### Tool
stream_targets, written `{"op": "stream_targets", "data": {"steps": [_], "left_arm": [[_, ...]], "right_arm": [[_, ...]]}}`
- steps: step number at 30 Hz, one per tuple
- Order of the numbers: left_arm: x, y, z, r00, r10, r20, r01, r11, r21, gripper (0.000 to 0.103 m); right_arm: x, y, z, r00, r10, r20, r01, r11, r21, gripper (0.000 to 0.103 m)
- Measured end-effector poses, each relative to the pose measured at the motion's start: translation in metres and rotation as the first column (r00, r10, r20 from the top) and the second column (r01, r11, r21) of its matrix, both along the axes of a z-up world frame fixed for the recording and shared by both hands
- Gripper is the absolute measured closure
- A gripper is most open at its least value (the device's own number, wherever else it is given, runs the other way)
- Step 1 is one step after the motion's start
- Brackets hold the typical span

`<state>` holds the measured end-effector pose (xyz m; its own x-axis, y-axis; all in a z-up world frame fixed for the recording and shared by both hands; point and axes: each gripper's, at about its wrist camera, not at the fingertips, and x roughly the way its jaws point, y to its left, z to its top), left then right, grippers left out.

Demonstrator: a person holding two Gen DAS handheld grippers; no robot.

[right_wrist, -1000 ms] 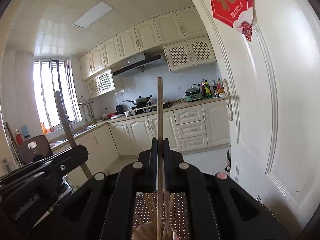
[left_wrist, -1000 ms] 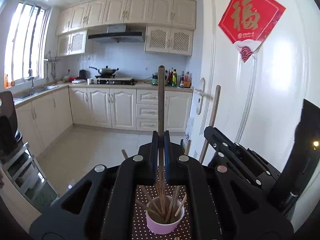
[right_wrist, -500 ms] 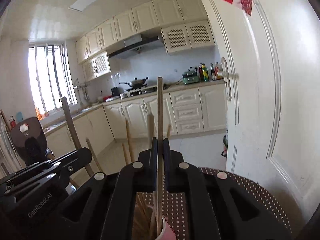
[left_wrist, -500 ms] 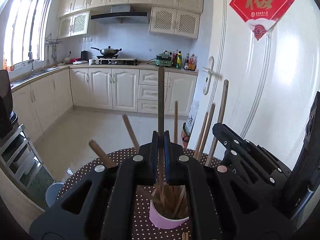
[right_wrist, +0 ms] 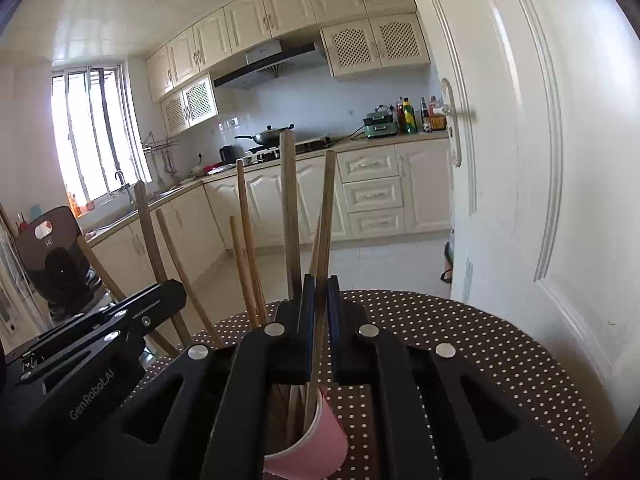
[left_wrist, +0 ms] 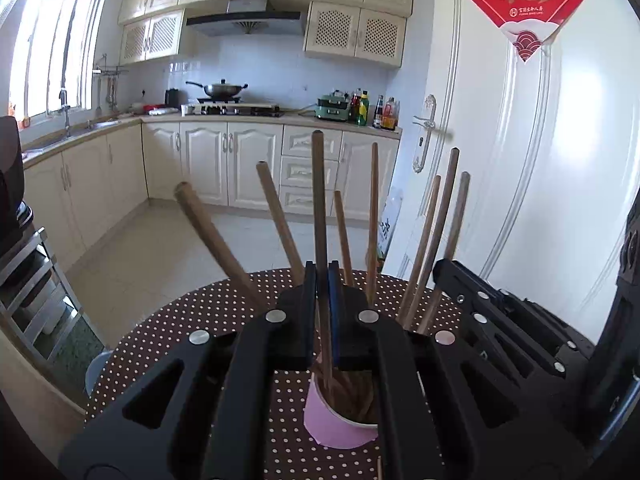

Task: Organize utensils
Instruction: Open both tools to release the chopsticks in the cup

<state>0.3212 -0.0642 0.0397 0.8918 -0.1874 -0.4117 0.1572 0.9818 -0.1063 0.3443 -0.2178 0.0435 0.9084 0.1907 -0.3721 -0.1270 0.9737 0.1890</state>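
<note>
A pink paper cup (left_wrist: 332,424) stands on the brown polka-dot table (left_wrist: 192,320) and holds several wooden chopsticks (left_wrist: 276,216) that fan outward. My left gripper (left_wrist: 322,276) is shut on a dark chopstick (left_wrist: 319,200) that stands upright, its lower end down inside the cup. In the right wrist view, my right gripper (right_wrist: 320,284) is shut on a lighter chopstick (right_wrist: 326,208) that leans slightly right, its lower end in the same cup (right_wrist: 320,448). The two grippers hover side by side over the cup: the right one (left_wrist: 444,276) shows right of the left, and the left one (right_wrist: 172,292) shows left of the right.
The round table's far edge (right_wrist: 440,300) lies just beyond the cup. A white door (left_wrist: 520,160) stands close on the right. Kitchen cabinets (left_wrist: 228,160) and tiled floor (left_wrist: 160,248) lie beyond, with a metal rack (left_wrist: 28,292) at the left.
Both grippers have sunk toward the table, each with its chopstick, whose lower end now sits deeper in the cup. The right chopstick now leans a little instead of upright.
</note>
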Motion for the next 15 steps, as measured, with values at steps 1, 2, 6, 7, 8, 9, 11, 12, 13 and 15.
{"op": "stream_targets", "data": {"steps": [1, 2, 6, 7, 8, 9, 11, 12, 13, 15], "left_arm": [[0.000, 0.000, 0.000, 1.000, 0.000, 0.003, 0.000, 1.000, 0.005, 0.096], [-0.001, 0.001, 0.000, 1.000, -0.003, 0.007, 0.003, 1.000, 0.008, 0.096], [-0.004, 0.003, 0.001, 1.000, -0.031, 0.007, 0.031, 1.000, 0.004, 0.096], [-0.004, 0.002, 0.001, 0.999, -0.033, 0.008, 0.033, 0.999, 0.009, 0.096], [-0.005, 0.001, 0.001, 0.999, -0.036, 0.010, 0.036, 0.999, 0.018, 0.095], [-0.005, 0.001, 0.002, 0.999, -0.036, 0.008, 0.036, 0.999, 0.026, 0.094], [-0.005, 0.001, 0.001, 0.999, -0.045, -0.002, 0.045, 0.999, 0.024, 0.081], [-0.005, 0.001, 0.001, 0.999, -0.051, -0.009, 0.052, 0.999, 0.016, 0.077], [-0.006, 0.002, 0.001, 0.999, -0.051, -0.010, 0.051, 0.999, 0.013, 0.069], [-0.009, 0.004, 0.001, 0.998, -0.059, -0.003, 0.059, 0.998, 0.002, 0.060]], "right_arm": [[-0.001, 0.000, 0.001, 1.000, 0.003, 0.000, -0.003, 1.000, -0.003, 0.097], [-0.001, 0.000, 0.001, 1.000, 0.006, -0.004, -0.006, 1.000, -0.002, 0.097], [-0.002, -0.003, 0.002, 1.000, 0.018, -0.016, -0.018, 1.000, 0.009, 0.096], [-0.003, -0.004, 0.004, 1.000, 0.016, -0.016, -0.016, 1.000, 0.008, 0.092], [-0.004, -0.006, 0.005, 1.000, 0.016, -0.016, -0.016, 1.000, 0.007, 0.085], [-0.005, -0.006, 0.005, 1.000, 0.017, -0.016, -0.017, 1.000, 0.004, 0.081], [-0.008, -0.008, 0.007, 1.000, 0.012, -0.012, -0.012, 1.000, -0.004, 0.067], [-0.010, -0.010, 0.008, 1.000, 0.004, -0.009, -0.004, 1.000, -0.009, 0.065], [-0.011, -0.011, 0.008, 1.000, 0.004, -0.008, -0.004, 1.000, -0.011, 0.062], [-0.014, -0.015, 0.008, 1.000, -0.001, -0.009, 0.001, 1.000, -0.012, 0.059]]}}
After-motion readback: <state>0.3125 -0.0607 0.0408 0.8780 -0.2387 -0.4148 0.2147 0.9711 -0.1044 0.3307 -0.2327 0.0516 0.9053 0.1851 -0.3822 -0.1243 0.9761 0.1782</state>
